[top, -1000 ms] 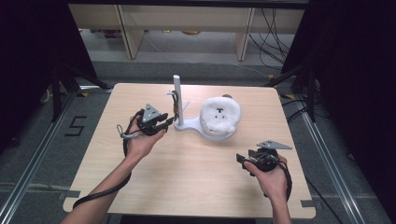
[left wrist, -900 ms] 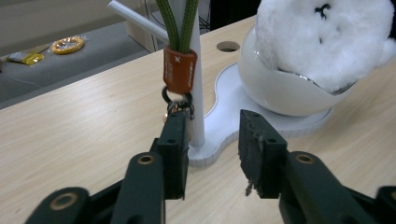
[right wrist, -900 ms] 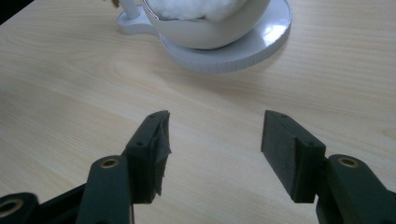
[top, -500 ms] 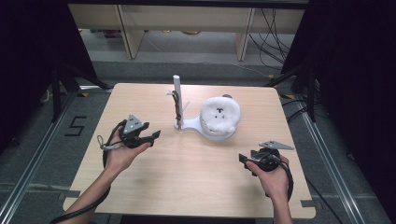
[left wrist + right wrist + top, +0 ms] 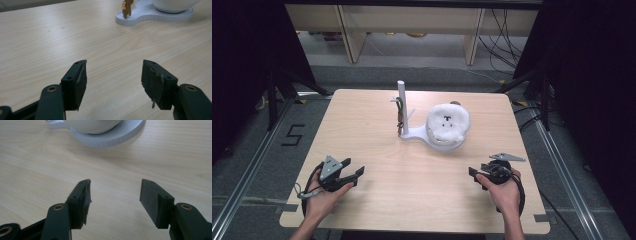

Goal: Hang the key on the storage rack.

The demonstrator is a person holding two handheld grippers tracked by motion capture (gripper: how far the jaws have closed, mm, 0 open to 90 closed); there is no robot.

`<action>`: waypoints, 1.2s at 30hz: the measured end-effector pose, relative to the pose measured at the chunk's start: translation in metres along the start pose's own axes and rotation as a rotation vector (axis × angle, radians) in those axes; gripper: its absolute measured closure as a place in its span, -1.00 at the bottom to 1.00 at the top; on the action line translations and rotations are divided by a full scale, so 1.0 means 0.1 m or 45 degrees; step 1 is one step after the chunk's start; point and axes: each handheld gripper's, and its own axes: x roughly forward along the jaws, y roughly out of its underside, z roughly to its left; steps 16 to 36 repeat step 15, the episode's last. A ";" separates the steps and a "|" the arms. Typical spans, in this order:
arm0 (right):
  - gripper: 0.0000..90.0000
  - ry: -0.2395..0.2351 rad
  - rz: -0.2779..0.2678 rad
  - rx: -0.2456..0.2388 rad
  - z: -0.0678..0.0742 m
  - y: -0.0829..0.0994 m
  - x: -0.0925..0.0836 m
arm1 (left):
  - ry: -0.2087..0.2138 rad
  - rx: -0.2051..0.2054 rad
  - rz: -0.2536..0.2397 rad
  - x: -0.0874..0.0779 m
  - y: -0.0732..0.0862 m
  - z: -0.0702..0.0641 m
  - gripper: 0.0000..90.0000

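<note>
Stand: a white plastic base with an upright white post (image 5: 403, 107) sits just past table centre, toward 12 o'clock; small brass-coloured keys (image 5: 127, 7) hang on the post.
Plush: a white fluffy round toy with a small face (image 5: 447, 122) rests on the base's dish, at 3 o'clock of the post.
Handling: plush likely soft, light and squashy; pinch its fluffy flank. Base looks rigid; take its rim.
Left gripper (image 5: 346, 175): jaws wide, empty, at 8 o'clock on the pale wooden table (image 5: 412, 200).
Right gripper (image 5: 477, 176): jaws wide, empty, at 4 o'clock.
</note>
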 end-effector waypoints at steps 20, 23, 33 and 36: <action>-0.05 -0.007 0.028 0.002 0.03 0.04 0.06 | -0.048 0.043 -0.090 -0.07 0.09 0.00 -0.19; -0.05 -0.007 0.028 0.002 0.03 0.04 0.06 | -0.048 0.043 -0.090 -0.07 0.09 0.00 -0.19; -0.05 -0.007 0.028 0.002 0.03 0.04 0.06 | -0.048 0.043 -0.090 -0.07 0.09 0.00 -0.19; -0.05 -0.007 0.028 0.002 0.03 0.04 0.06 | -0.048 0.043 -0.090 -0.07 0.09 0.00 -0.19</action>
